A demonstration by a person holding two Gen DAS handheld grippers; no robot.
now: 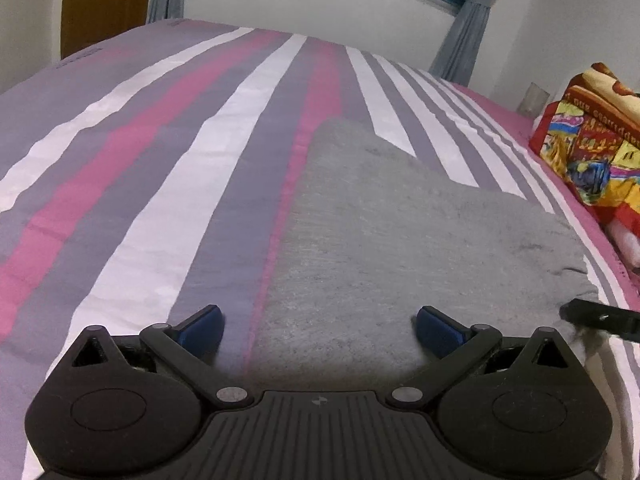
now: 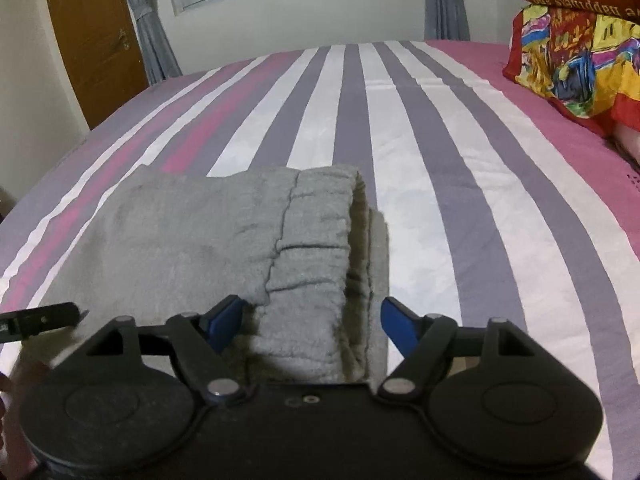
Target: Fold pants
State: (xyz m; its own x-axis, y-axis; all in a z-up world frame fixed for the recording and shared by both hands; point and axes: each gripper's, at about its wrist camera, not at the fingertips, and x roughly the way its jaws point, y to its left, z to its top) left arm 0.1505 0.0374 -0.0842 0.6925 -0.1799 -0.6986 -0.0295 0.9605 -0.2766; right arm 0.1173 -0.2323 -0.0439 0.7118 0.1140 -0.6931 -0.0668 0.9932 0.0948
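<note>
The right claw [image 2: 312,322] is spread wide over the pants [image 2: 192,232], its blue pads [image 2: 224,320] on either side of the gathered waistband [image 2: 316,248] without pressing it. The left claw [image 1: 318,328] is spread too, holding nothing, with the pants' edge running between its pads. The grey pants lie folded on the striped bed [image 2: 420,160], low in both views. Bright pillows [image 2: 580,48] sit at the upper right.
</note>
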